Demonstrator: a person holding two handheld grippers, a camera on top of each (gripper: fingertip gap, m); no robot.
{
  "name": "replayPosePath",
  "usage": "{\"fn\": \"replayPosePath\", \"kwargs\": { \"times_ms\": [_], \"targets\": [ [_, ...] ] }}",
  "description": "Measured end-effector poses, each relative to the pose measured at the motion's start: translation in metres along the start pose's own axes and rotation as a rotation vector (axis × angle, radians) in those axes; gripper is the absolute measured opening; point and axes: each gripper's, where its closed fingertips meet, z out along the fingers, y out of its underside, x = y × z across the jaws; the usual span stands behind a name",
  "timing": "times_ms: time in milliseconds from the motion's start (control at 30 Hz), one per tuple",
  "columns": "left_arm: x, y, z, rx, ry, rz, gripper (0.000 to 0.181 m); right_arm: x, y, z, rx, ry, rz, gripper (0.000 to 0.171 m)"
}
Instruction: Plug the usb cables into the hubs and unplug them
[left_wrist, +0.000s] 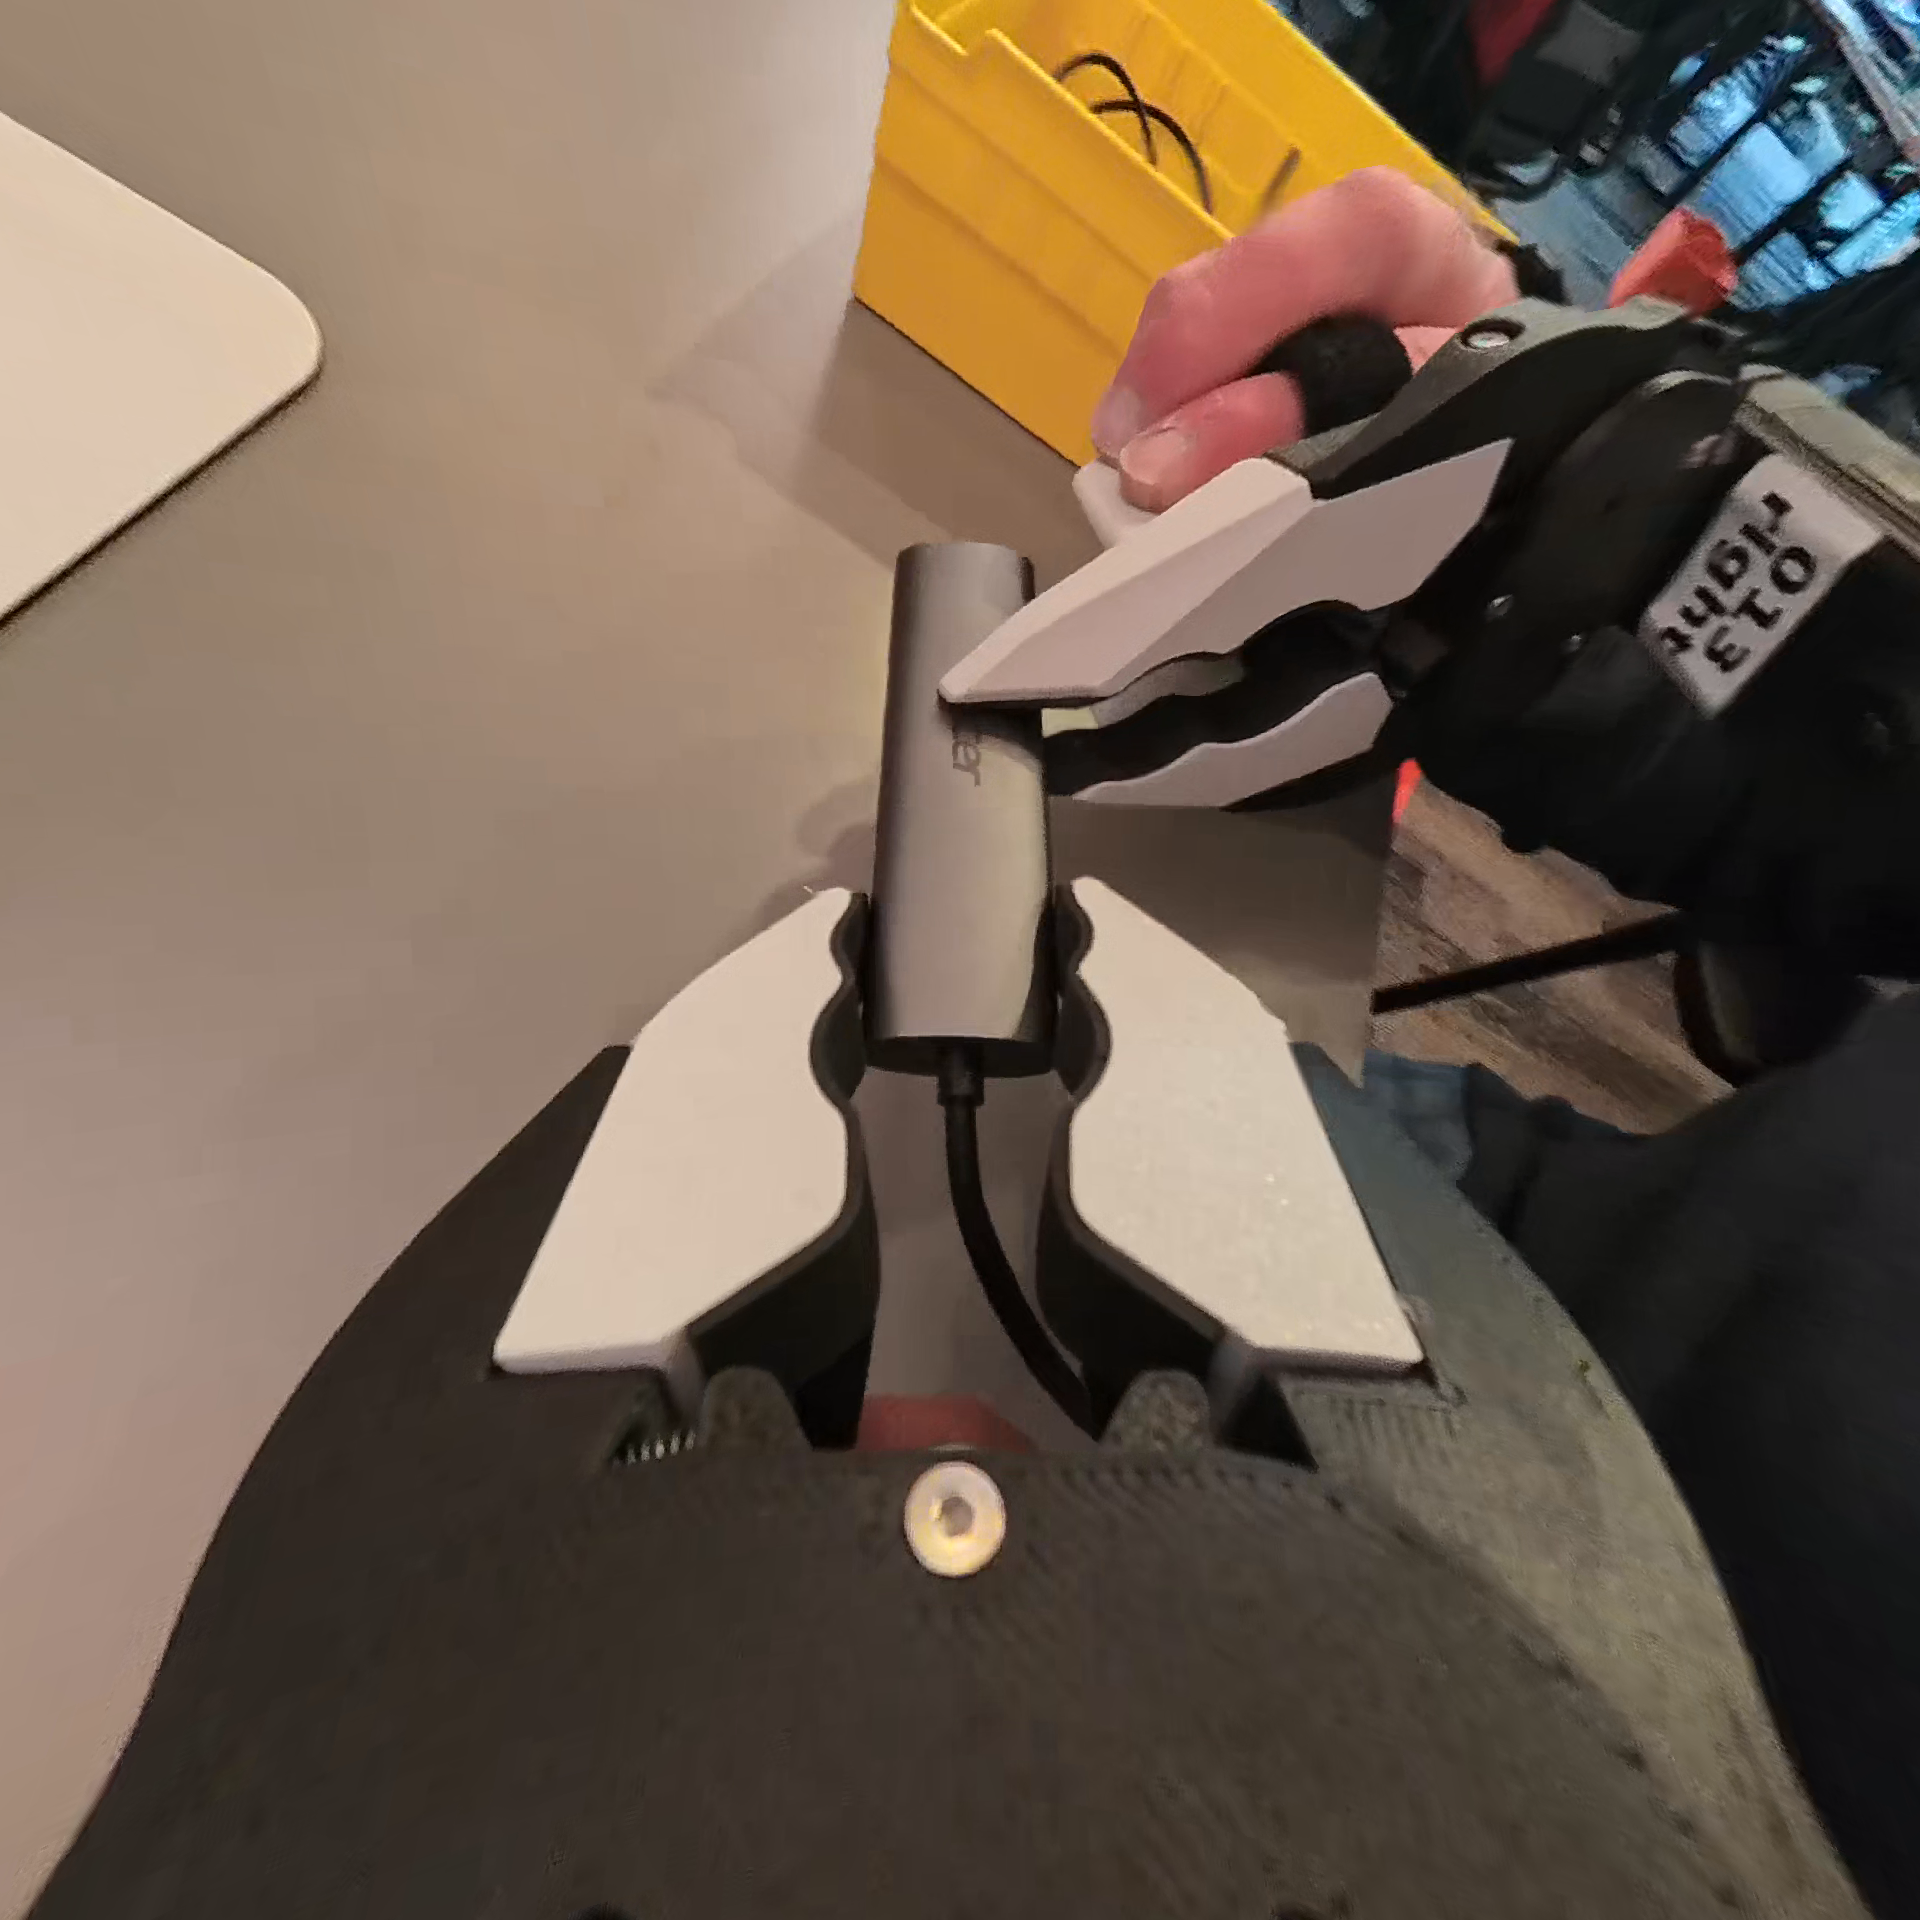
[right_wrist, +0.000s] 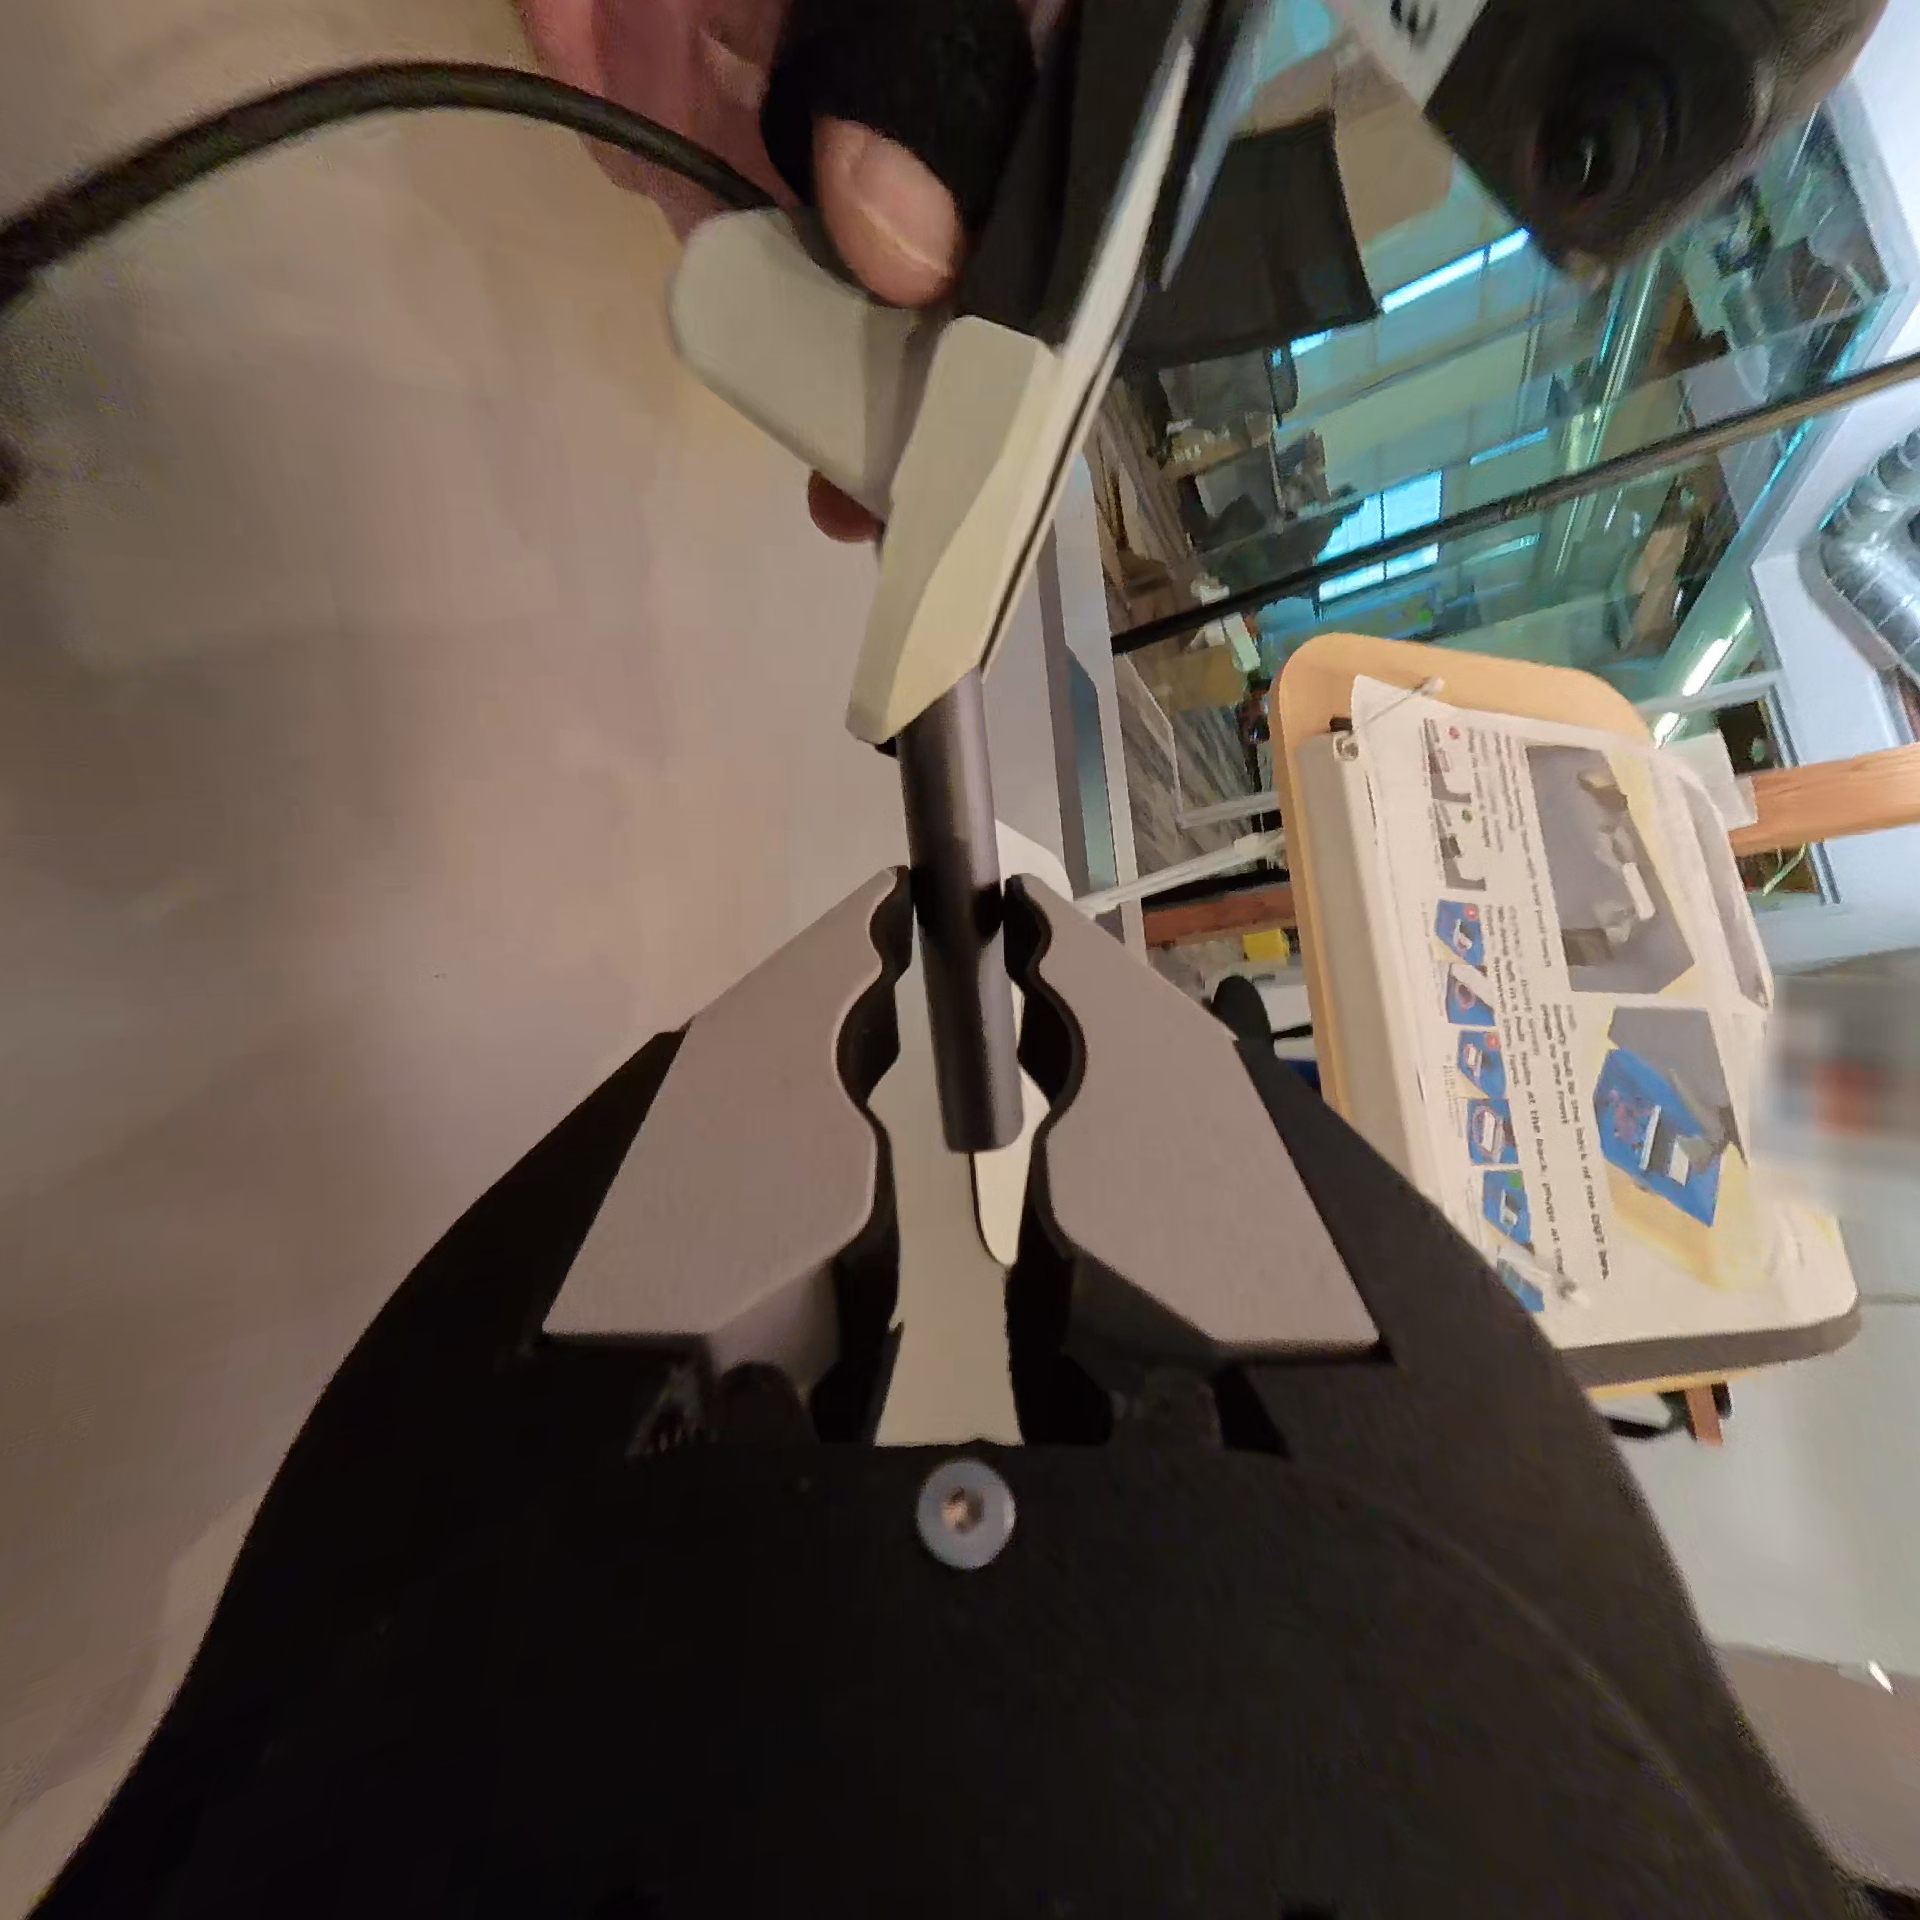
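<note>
A grey USB hub (left_wrist: 951, 831) is held above the beige table (left_wrist: 416, 727). My left gripper (left_wrist: 961, 914) is shut on its near end, where its black cable (left_wrist: 977, 1195) comes out and runs back between the fingers. My right gripper (left_wrist: 1018, 727) reaches in from the right and clamps the hub's middle, one finger above and one below. In the right wrist view the hub (right_wrist: 961, 1039) stands between my right gripper's (right_wrist: 956, 899) fingertips, and the left gripper (right_wrist: 894, 727) holds its far end. The cable (right_wrist: 416, 88) arcs off to the left. No other USB plug shows.
A yellow bin (left_wrist: 1018, 260) with a black cable inside stands at the table's far side. A white pad (left_wrist: 125, 364) lies at the far left. A person's hand (left_wrist: 1299, 312) grips the right gripper. A tray with printed sheets (right_wrist: 1507, 987) sits beyond the table edge. Both grippers' tips are close together, under 4 cm apart.
</note>
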Motion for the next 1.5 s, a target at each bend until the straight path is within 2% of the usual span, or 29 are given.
{"fn": "replayPosePath", "kwargs": {
  "times_ms": [167,267,367,400,467,533,600,667,800,867,1033,1233,1367,1433,1500],
  "targets": [
    [-0.012,-0.002,-0.001,0.099,-0.161,-0.021,0.033,0.009,0.025,0.006,-0.145,0.025,0.147,0.033],
    [-0.018,-0.006,-0.009,0.176,-0.272,0.006,0.032,0.013,0.03,0.001,-0.174,-0.002,0.453,0.048],
    [-0.019,-0.012,-0.014,0.228,-0.363,0.047,0.033,0.006,0.012,0.0,-0.08,-0.109,0.773,0.08],
    [-0.019,-0.013,-0.015,0.238,-0.391,0.06,0.033,0.006,0.006,0.0,-0.039,-0.134,0.883,0.086],
    [-0.02,-0.013,-0.014,0.235,-0.449,0.109,0.033,0.011,0.002,0.001,0.021,-0.145,1.089,0.084],
    [-0.019,-0.015,-0.014,0.262,-0.468,0.138,0.033,0.017,0.004,0.002,0.094,-0.164,1.28,0.073],
    [-0.014,-0.017,-0.013,0.28,-0.486,0.169,0.033,0.015,0.002,0.005,0.161,-0.253,1.448,0.062],
    [-0.008,-0.017,-0.011,0.278,-0.532,0.257,0.033,0.017,-0.007,0.005,0.265,-0.318,1.537,0.052],
    [-0.005,-0.014,-0.005,0.259,-0.578,0.327,0.033,0.018,-0.019,0.002,0.397,-0.437,1.622,0.024],
    [-0.007,-0.009,0.0,0.242,-0.561,0.308,0.033,0.019,-0.024,0.001,0.443,-0.477,1.62,0.016],
    [0.002,-0.008,-0.004,0.235,-0.509,0.344,0.037,0.018,-0.025,-0.002,0.489,-0.602,1.593,0.015],
    [0.008,0.0,-0.033,0.199,-0.491,0.325,0.04,-0.001,-0.021,-0.006,0.364,-0.723,1.442,0.015],
    [0.01,0.008,-0.085,0.165,-0.594,0.397,0.038,-0.015,-0.014,-0.008,0.289,-0.764,1.374,0.015],
    [-0.002,0.012,-0.135,0.086,-0.759,0.484,0.037,-0.019,-0.01,-0.008,0.276,-0.763,1.358,0.015],
    [-0.01,0.02,-0.187,0.03,-0.838,0.481,0.034,-0.021,-0.007,-0.008,0.284,-0.759,1.355,0.015]
  ]
}}
